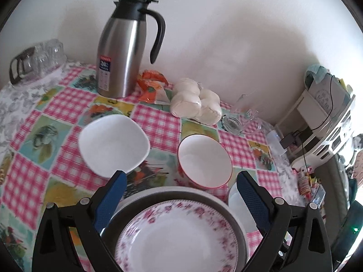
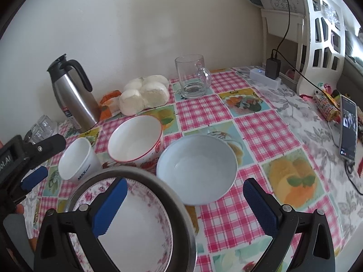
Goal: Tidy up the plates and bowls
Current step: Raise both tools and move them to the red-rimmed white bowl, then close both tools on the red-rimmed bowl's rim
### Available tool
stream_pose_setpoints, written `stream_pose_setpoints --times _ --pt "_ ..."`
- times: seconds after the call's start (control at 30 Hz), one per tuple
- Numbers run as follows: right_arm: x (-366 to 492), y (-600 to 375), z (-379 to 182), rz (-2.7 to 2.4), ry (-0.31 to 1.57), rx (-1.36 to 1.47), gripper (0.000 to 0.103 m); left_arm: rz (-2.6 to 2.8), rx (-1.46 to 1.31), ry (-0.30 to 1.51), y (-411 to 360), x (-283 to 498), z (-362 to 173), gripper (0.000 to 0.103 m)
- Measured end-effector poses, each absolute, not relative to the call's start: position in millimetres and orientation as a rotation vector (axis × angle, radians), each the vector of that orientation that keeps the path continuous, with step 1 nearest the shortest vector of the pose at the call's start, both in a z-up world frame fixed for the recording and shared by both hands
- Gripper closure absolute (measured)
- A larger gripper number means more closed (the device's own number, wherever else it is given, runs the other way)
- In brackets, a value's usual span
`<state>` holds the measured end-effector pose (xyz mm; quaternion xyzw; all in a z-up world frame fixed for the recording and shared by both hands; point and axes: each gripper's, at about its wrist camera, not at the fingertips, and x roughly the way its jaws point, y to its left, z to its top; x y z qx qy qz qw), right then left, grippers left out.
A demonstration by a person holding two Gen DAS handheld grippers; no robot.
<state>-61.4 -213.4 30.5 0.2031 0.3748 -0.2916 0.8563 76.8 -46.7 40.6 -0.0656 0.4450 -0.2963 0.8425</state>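
- On the checked tablecloth (image 2: 226,113), one floral plate (image 1: 179,235) is nested in a metal-rimmed dish (image 1: 181,195).
- Three bowls remain unstacked: red-rimmed bowl (image 2: 136,138), pale bowl (image 2: 197,167), white square bowl (image 1: 113,144).
- Left gripper (image 1: 181,201) and right gripper (image 2: 186,206) are spread wide; nothing is held.

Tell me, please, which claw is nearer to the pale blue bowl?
Right. The right claw sits open just in front of the pale blue bowl, while the left claw is farther off, beyond the floral plate.

table (image 2: 261,124) w/ checked cloth | 3 bowls (image 2: 197,167) | steel jug (image 1: 122,54) | glass mug (image 2: 192,77) | phone (image 2: 348,127)
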Motion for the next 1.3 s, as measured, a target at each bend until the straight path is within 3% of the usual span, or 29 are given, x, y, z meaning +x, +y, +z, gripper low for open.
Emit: stream_pose_setpoints --times 0.27,0.6,0.67,0.73,0.83,1.03,1.1,1.3 --pt "-33 -236 45 -0.619 0.824 0.405 0.000 -0.662 -0.120 0.946 -71 97 35 0.006" --pt "2 -270 48 -0.650 0.887 0.428 0.000 -0.663 -0.142 1.108 -99 123 13 0.008" --pt "9 -276 42 -0.650 0.905 0.436 0.000 -0.664 -0.153 1.137 -102 129 8 0.010" --pt "16 -281 36 -0.648 0.923 0.434 0.000 -0.657 -0.160 1.153 -103 133 5 0.023" --pt "26 -287 26 -0.629 0.940 0.447 0.002 -0.635 -0.144 1.189 -108 140 -3 0.027" --pt "51 -287 1 -0.587 0.999 0.444 0.017 -0.612 -0.099 1.251 -120 146 -23 0.035" --pt "58 -285 -7 -0.574 1.017 0.438 0.024 -0.609 -0.090 1.264 -123 147 -28 0.044" --pt "78 -282 -26 -0.550 1.067 0.396 0.032 -0.593 -0.085 1.292 -125 156 -42 0.051"
